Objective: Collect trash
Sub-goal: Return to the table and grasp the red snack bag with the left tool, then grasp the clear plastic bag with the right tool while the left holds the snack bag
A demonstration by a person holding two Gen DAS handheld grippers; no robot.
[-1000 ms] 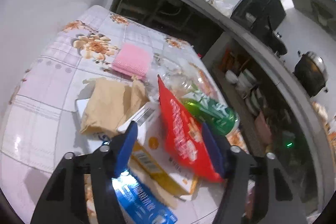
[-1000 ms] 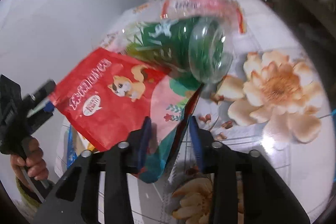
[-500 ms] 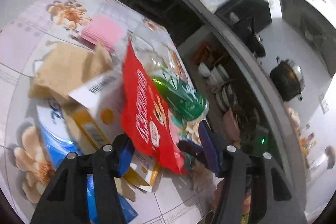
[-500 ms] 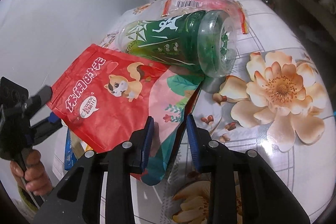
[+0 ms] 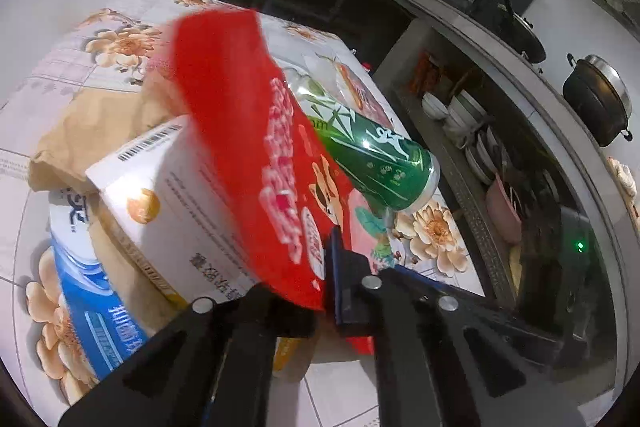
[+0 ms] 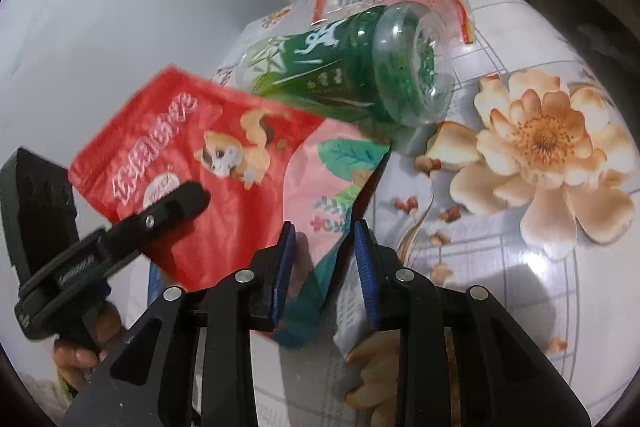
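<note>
Our left gripper [image 5: 326,291] has just closed on the red snack bag [image 5: 256,163], low at six o'clock. Our right gripper [image 6: 324,267] pinches the bag's pink corner. The green bottle [image 6: 352,67] leans on it at one o'clock, so we should lift slowly and evenly.

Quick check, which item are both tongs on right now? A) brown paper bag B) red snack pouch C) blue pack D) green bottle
B: the left tongs are clamped on the red snack pouch's lower edge, and the right tongs have its other corner between their pads; the green bottle lies untouched.
</note>
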